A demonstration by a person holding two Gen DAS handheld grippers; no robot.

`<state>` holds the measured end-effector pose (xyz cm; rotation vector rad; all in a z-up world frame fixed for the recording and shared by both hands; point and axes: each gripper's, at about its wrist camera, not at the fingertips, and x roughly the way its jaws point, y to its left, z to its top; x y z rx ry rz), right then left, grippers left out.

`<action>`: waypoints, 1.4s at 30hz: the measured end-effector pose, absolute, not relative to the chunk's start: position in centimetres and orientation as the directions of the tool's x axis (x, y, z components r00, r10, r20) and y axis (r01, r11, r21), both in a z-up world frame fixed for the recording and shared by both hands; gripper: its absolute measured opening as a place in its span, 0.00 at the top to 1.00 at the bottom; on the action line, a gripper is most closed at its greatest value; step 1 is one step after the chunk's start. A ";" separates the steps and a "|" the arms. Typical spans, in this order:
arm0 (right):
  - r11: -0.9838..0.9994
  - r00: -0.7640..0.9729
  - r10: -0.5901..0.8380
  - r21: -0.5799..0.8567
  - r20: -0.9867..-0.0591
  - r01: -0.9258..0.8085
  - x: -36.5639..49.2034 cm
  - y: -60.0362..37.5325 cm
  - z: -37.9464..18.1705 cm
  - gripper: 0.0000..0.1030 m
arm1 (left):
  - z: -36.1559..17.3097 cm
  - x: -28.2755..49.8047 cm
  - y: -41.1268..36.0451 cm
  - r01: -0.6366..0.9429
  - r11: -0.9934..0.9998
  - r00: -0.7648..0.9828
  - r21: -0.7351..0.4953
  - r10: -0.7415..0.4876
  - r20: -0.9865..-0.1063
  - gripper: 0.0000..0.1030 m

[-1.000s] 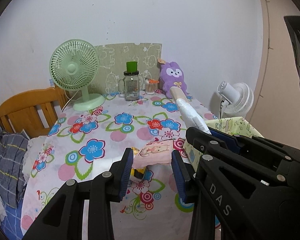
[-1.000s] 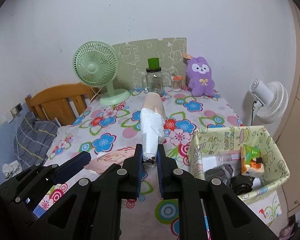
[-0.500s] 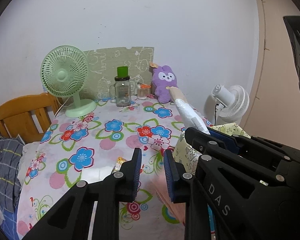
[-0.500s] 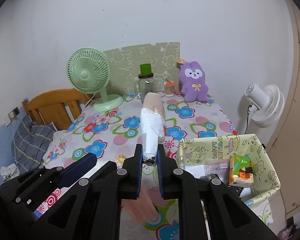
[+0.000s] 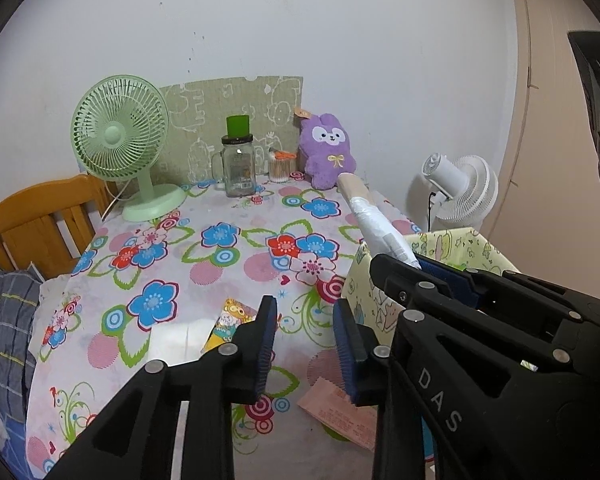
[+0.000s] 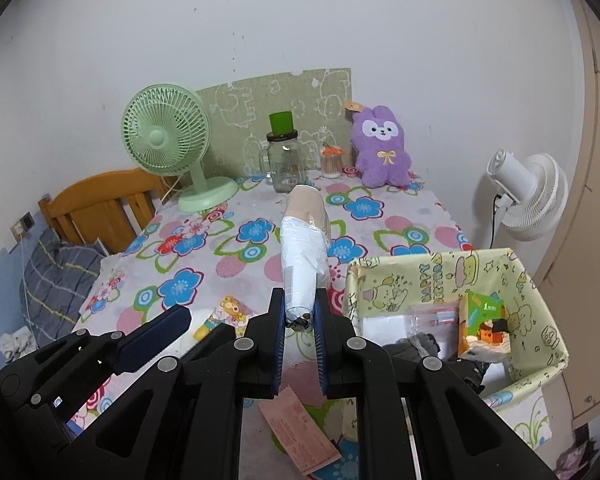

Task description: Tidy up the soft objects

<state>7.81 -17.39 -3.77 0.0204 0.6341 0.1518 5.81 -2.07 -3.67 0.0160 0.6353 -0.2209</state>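
Note:
My right gripper [image 6: 299, 316] is shut on a wrapped roll [image 6: 303, 248], white plastic below and beige at its far end; it also shows in the left wrist view [image 5: 374, 220]. It is held above the table, just left of the yellow-green fabric bin [image 6: 540, 300]. My left gripper [image 5: 305, 320] is open and empty above the floral tablecloth [image 5: 220, 264]. A pink packet [image 5: 340, 412] lies flat near the table's front edge below both grippers, also in the right wrist view [image 6: 300, 432]. A yellow cartoon packet [image 5: 230, 320] lies just beyond the left fingers. A purple plush rabbit [image 5: 327, 152] sits at the back.
The bin holds a tissue pack [image 6: 484, 328], a clear bag and dark cloth. A green desk fan [image 5: 120, 144], a glass jar with green lid [image 5: 239, 160] and a cotton-swab tub [image 5: 280, 166] stand at the back. A white fan [image 5: 460, 188] stands right; a wooden chair [image 5: 32, 216] left.
My left gripper closed on the pink packet and lifted back, then opened; the packet now lies near the front edge. The right gripper kept hold of the roll and rose slightly.

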 end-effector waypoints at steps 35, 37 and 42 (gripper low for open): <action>0.985 0.710 0.167 0.087 -0.684 -0.148 12.1 -14.6 -10.5 0.85 | -9.8 10.0 0.7 0.164 0.986 0.704 -0.017 -0.128 -0.699 0.34; 0.985 0.704 0.167 0.089 -0.691 -0.147 12.5 -14.4 -10.9 0.85 | -10.2 10.4 0.8 0.163 0.987 0.699 -0.017 -0.127 -0.704 0.32; 0.987 0.704 0.155 0.076 -0.693 -0.142 13.3 -14.0 -11.5 0.85 | -10.8 11.3 1.3 0.166 0.986 0.698 -0.014 -0.127 -0.704 0.22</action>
